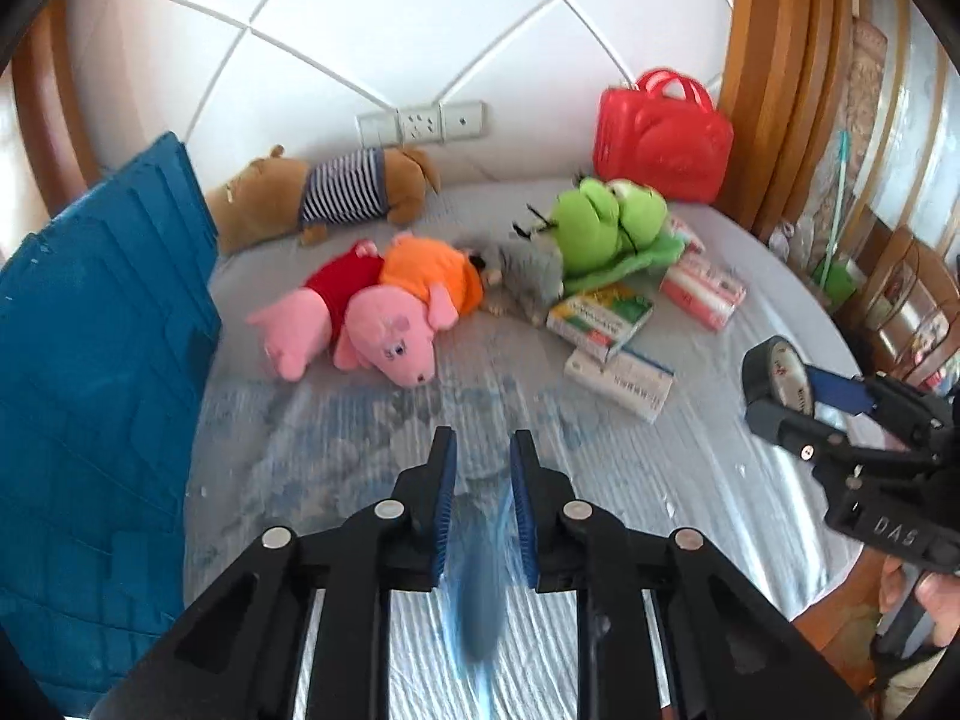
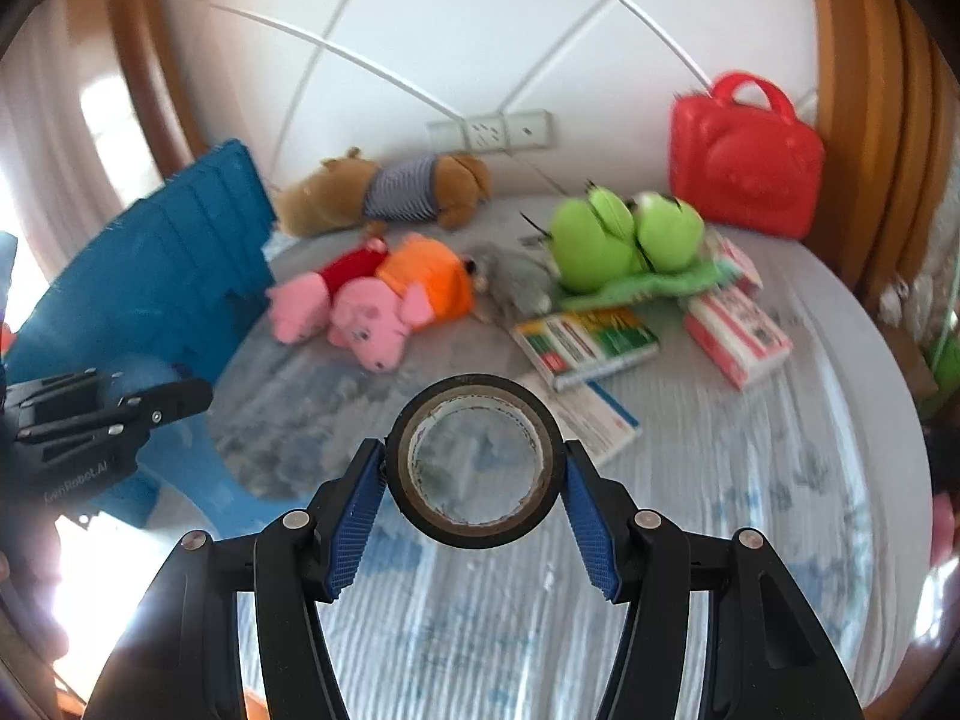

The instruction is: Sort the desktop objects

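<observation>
I read the tape roll (image 2: 474,461) between the right jaws as glossy black film on a brown card core. Jaw pads (image 2: 354,519) are ribbed blue rubber on matt black plastic. Bench cover (image 2: 750,480) ahead looks like ridged, shiny plastic sheet. Beyond the jaws: fuzzy cloth pig plush (image 1: 390,333), glossy red plastic case (image 2: 747,171).

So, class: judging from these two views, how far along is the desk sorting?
Nothing looks sorted yet. In hand: the right gripper holds a black tape roll above the table. The left gripper holds something blue, too blurred to name. Left: the pig toys, frog toy, dog toy and boxes.
</observation>
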A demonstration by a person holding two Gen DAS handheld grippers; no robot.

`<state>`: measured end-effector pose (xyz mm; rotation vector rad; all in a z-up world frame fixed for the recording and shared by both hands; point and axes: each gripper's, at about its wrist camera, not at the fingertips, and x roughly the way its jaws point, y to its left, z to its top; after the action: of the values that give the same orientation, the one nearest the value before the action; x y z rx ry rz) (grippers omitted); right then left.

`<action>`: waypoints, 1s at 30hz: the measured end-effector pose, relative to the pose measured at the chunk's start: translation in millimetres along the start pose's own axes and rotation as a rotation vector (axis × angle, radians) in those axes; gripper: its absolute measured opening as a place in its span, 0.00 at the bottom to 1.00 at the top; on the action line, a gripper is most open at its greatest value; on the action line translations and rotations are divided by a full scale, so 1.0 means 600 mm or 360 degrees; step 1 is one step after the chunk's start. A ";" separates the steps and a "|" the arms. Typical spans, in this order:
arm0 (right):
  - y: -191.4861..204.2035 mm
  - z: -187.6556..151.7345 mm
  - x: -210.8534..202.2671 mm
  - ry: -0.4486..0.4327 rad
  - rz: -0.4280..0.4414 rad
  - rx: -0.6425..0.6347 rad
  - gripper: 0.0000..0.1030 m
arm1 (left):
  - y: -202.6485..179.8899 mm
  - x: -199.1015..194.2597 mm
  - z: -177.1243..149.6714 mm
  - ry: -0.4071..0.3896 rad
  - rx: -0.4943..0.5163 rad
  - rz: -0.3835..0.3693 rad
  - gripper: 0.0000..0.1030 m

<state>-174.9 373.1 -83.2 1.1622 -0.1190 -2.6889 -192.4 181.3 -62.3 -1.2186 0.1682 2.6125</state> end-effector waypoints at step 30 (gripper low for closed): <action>0.048 -0.079 0.144 0.0346 0.0218 -0.0153 0.56 | 0.124 0.125 -0.265 0.0407 -0.0569 0.0404 0.88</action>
<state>-193.4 326.5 -172.8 1.3543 -0.0334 -2.4056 -141.8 89.9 -222.0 -1.7575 -0.1130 2.7724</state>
